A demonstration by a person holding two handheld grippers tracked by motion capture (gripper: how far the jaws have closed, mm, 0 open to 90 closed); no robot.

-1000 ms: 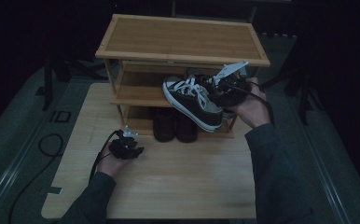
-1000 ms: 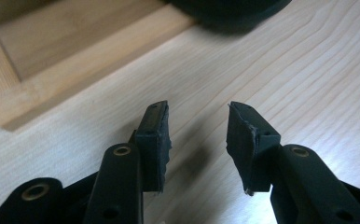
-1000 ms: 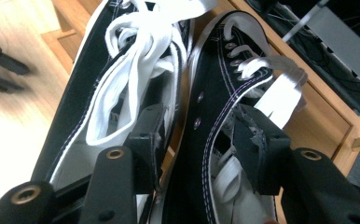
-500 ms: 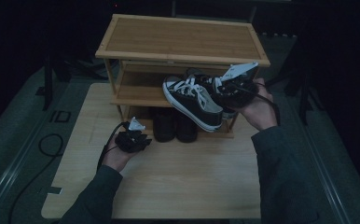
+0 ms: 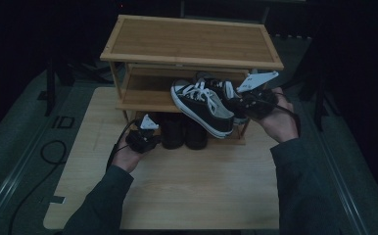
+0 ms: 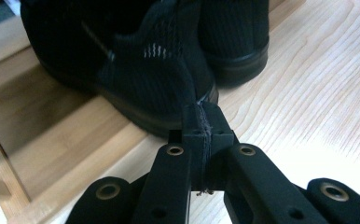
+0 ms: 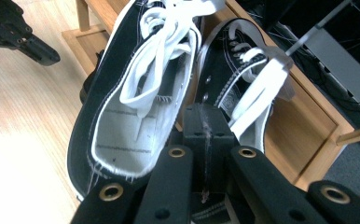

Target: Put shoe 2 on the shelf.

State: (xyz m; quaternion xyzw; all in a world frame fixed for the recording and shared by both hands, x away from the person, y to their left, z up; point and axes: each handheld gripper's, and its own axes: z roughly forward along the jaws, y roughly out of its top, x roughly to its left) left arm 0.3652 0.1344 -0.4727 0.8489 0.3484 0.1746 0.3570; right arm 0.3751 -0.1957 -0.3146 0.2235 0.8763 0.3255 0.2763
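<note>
Two pairs of shoes are being handled at the wooden shoe rack (image 5: pixel 192 41), which stands on the table (image 5: pixel 177 196). The right gripper (image 7: pixel 205 122) has just been closing its jaws; they now pinch the adjoining inner collars of the black-and-white sneakers (image 5: pixel 204 105), which hang tilted in front of the rack's middle shelf. The left gripper (image 6: pixel 201 121) has likewise just been closing, and its jaws are clamped together on the heel fabric of the nearer of the black shoes (image 5: pixel 179 129). These stand on the rack's bottom shelf, below the sneakers.

The step in hand appears to be the grasp-and-lift stage: both pairs are gripped, the sneakers already clear of the shelf, the black shoes still at shelf level. Whether the second black shoe is caught in the jaws cannot be determined.

The next move calls for a steady pull away from the rack, keeping the thin fabric grip from slipping and the sneaker toes clear of the rack's right post.
</note>
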